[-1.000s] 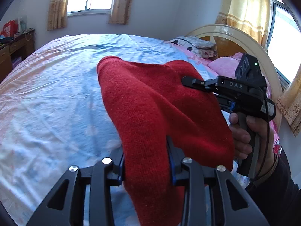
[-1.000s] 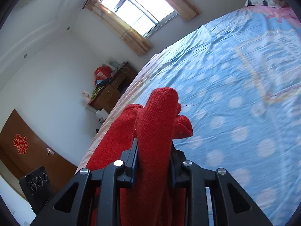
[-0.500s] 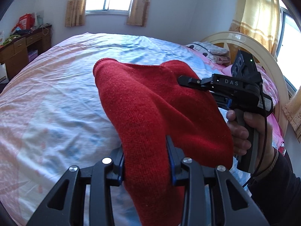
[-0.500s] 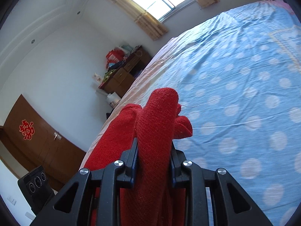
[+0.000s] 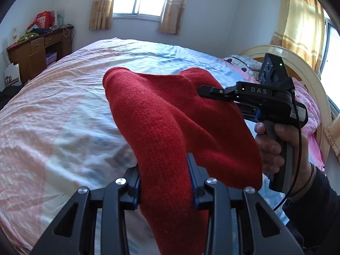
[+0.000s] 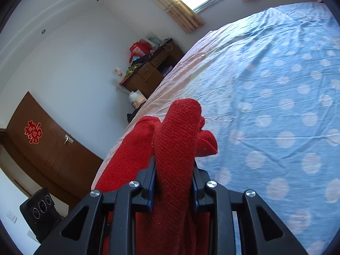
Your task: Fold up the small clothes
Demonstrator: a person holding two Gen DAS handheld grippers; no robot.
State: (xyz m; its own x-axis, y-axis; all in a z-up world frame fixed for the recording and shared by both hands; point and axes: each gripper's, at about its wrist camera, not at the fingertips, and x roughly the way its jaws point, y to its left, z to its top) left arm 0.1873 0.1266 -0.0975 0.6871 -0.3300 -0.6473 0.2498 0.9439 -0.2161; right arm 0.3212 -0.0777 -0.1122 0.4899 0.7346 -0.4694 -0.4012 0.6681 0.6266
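Note:
A red knitted garment (image 5: 170, 119) hangs in the air between both grippers, above the bed. My left gripper (image 5: 165, 165) is shut on one bunched edge of it. My right gripper (image 6: 174, 163) is shut on another bunched edge (image 6: 178, 131). In the left wrist view the right gripper (image 5: 250, 93) shows at the right, held by a hand, its fingers pinching the cloth's far corner. The garment drapes down and hides the fingertips in both views.
The bed (image 5: 53, 110) has a light blue dotted sheet (image 6: 276, 85) with pink borders. A curved headboard (image 5: 308, 80) and pillows (image 5: 244, 63) are at the right. A wooden desk (image 5: 31, 51) with clutter stands by the far wall, a brown door (image 6: 42, 144) beyond.
Both grippers have tilted upward with the red garment held between them; the views now show more of the walls and windows. The grips have not changed.

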